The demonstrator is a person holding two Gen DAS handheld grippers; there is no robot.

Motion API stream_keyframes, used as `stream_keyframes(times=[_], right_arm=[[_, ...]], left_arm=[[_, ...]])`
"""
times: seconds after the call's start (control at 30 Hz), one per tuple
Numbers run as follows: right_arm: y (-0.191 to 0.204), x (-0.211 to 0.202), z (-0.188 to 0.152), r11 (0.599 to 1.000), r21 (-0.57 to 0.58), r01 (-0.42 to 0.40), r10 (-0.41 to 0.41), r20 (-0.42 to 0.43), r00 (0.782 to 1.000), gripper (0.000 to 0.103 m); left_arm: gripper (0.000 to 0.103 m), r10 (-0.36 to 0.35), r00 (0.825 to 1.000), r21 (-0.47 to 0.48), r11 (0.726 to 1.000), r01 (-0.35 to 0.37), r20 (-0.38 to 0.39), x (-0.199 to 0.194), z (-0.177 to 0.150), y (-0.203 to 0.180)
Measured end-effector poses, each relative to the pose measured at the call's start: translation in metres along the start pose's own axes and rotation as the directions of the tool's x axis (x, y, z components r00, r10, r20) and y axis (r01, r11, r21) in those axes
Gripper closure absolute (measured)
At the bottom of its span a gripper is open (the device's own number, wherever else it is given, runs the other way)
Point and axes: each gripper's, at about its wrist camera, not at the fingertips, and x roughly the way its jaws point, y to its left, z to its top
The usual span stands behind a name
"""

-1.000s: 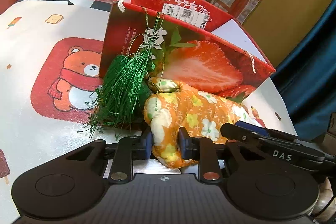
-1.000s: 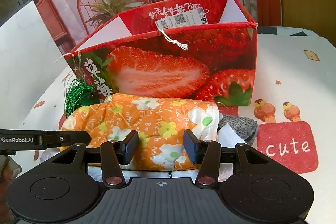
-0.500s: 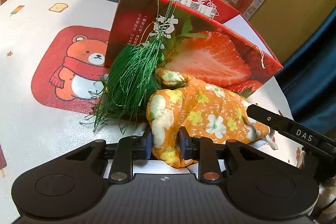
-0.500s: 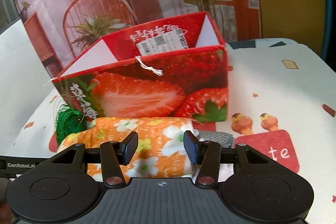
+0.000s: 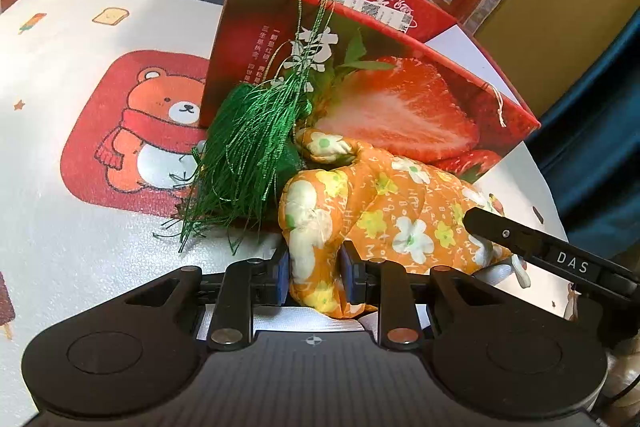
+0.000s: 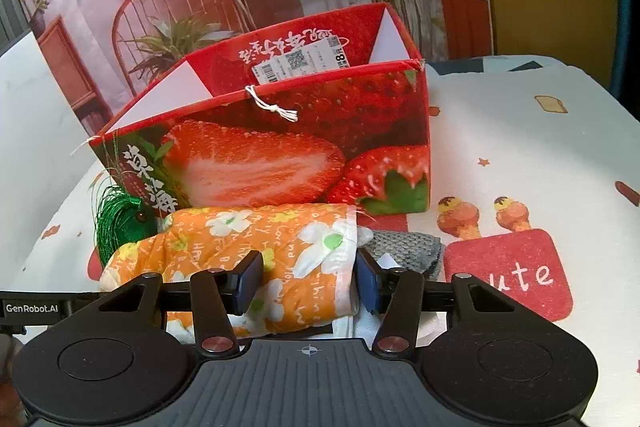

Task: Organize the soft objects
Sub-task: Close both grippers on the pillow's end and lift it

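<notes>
A: Gripping one end of the orange floral cloth bundle (image 5: 400,211), the left tool (image 5: 314,277) has its blue pads pressed into the fabric from both sides.

B: Noted. Right tool (image 6: 308,281)?

A: It straddles the other end, the one with the white edge. Its jaws have just closed a little, with the bundle between them; the left pad dents the fabric, the right pad sits against the white edge. I read that as a hold.

B: Position of the bundle?

A: Lying lengthwise along the front wall of the strawberry box (image 6: 280,155), on the printed worktop (image 5: 80,247).

B: The box?

A: Red, open at the top, a barcode label on the inner back wall.

B: Other soft items?

A: Green tassel (image 5: 248,147), propped against the box's left front corner, just beside the bundle, its cord running up over the rim. Grey knitted piece (image 6: 404,251) on the worktop, just right of the bundle, partly behind the right tool's finger.
</notes>
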Motion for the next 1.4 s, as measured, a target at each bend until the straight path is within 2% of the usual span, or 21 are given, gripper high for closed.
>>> stream_keyframes(times=[0.27, 0.57, 0.67, 0.8, 1.17, 1.4], right_arm=[[0.003, -0.01, 0.003, 1.0, -0.026, 0.001, -0.001, 0.024, 1.0, 0.07], [0.011, -0.022, 0.007, 0.998, -0.052, -0.041, 0.043, 0.045, 0.998, 0.076], [0.013, -0.026, 0.007, 0.997, -0.054, -0.046, 0.049, 0.05, 0.998, 0.082], [0.014, -0.034, 0.007, 0.997, -0.054, -0.047, 0.05, 0.071, 0.996, 0.093], [0.018, -0.056, 0.009, 0.996, -0.072, -0.056, 0.064, 0.116, 0.991, 0.095], [0.029, -0.072, 0.021, 0.99, -0.121, -0.065, 0.085, 0.168, 0.982, 0.095]], left_arm=[[0.079, 0.016, 1.0, 0.055, 0.998, -0.017, 0.027, -0.012, 0.001, -0.013], [0.079, -0.019, 0.999, 0.071, 0.997, 0.016, 0.047, -0.023, 0.0, -0.019], [0.084, -0.017, 0.998, 0.079, 0.997, 0.012, 0.059, -0.027, -0.001, -0.022], [0.085, -0.013, 0.996, 0.084, 0.996, 0.006, 0.089, -0.035, -0.001, -0.024], [0.087, -0.028, 0.986, 0.122, 0.993, 0.008, 0.164, -0.058, -0.004, -0.036], [0.087, -0.033, 0.971, 0.158, 0.987, -0.005, 0.237, -0.08, 0.001, -0.045]])
